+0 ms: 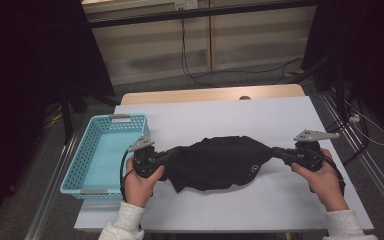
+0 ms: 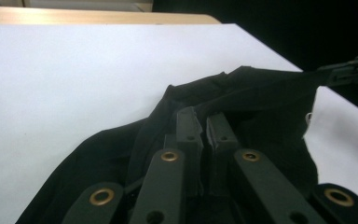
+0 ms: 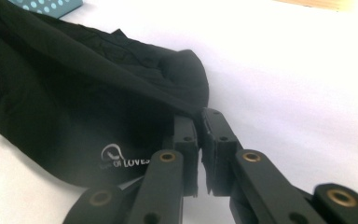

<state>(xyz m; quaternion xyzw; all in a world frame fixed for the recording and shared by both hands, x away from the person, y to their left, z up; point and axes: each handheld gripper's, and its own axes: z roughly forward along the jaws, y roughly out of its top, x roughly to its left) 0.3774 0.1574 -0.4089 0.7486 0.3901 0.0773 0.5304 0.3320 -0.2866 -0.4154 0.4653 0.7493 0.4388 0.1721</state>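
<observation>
High view: left claw (image 1: pixel 166 154) and right claw (image 1: pixel 278 152) each pinched the black garment (image 1: pixel 220 162); thin hold beside the basket (image 1: pixel 87 167) risked slipping under tension.

One black garment (image 1: pixel 220 162), one blue basket (image 1: pixel 96 165).

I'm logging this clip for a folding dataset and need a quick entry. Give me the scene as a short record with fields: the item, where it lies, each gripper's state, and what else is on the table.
item: black garment with a small white logo
position: stretched between the two grippers over the white table
left gripper: shut on the garment's left end
right gripper: shut on the garment's right end
garment shape: taut along the top, loose folds hanging below
other: light blue basket at the table's left edge, nothing visible inside
</observation>
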